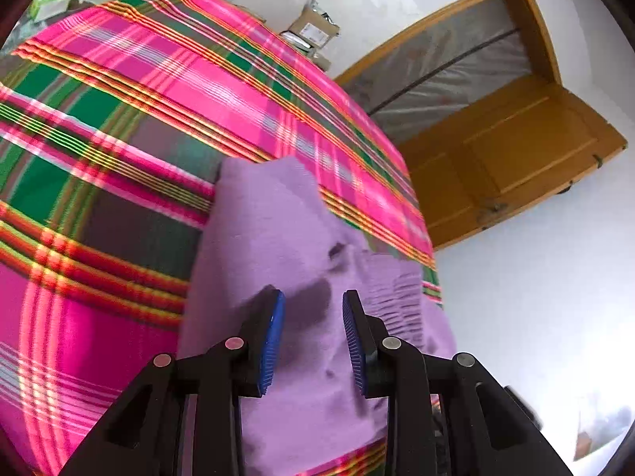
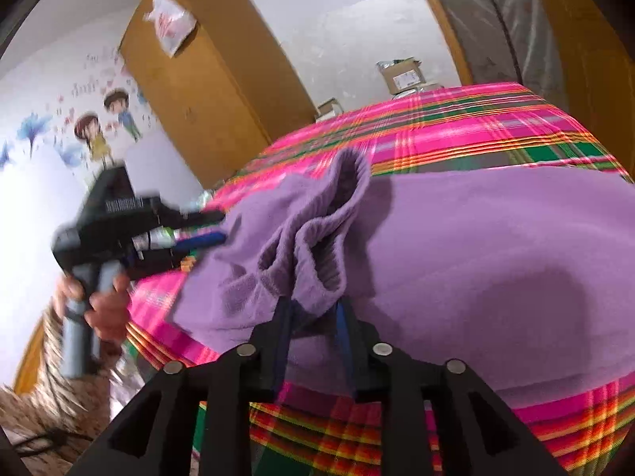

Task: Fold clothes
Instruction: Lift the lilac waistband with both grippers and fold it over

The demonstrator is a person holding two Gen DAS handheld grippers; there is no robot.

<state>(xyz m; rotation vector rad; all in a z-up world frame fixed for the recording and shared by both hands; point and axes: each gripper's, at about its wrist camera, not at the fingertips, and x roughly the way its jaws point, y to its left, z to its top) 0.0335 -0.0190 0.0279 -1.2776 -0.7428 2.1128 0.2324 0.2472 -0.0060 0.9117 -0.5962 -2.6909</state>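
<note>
Lilac fleece garment point(image 1: 293, 238), soft and fuzzy, spread on a bed under a plaid cover point(image 1: 119, 139) of pink, green, red and yellow bands. Lies near the bed's right edge in the left wrist view, with a ribbed, gathered band along its right side and small dimples in the nap. Tapers toward the far end into two blunt corners.

Left gripper point(image 1: 313, 341) low over the near part of the garment, blue ribbed pads point(image 1: 274, 341) well apart, nothing between them but the fabric lying beneath. Not clear whether the tips touch the cloth.

Right gripper point(image 2: 313, 317) pressed up into a bunched fold of the garment point(image 2: 476, 246). Blue fingers point(image 2: 283, 341) part hidden by the lilac cloth draped over their tips, a gap visible between them lower down; whether pinching the fabric or merely under it cannot be told.

Only in the right wrist view: the ribbed opening point(image 2: 349, 182) of the garment standing up in folds, the left tool seen from the side at the far left with a hand point(image 2: 99, 297) around its grey handle, blurred, a wooden wardrobe point(image 2: 206, 79), and cartoon wall stickers point(image 2: 95, 127).

Only in the left wrist view: an open wooden door point(image 1: 516, 150) to the right, beyond the bed, and cardboard boxes point(image 1: 313, 27) against the far wall.
</note>
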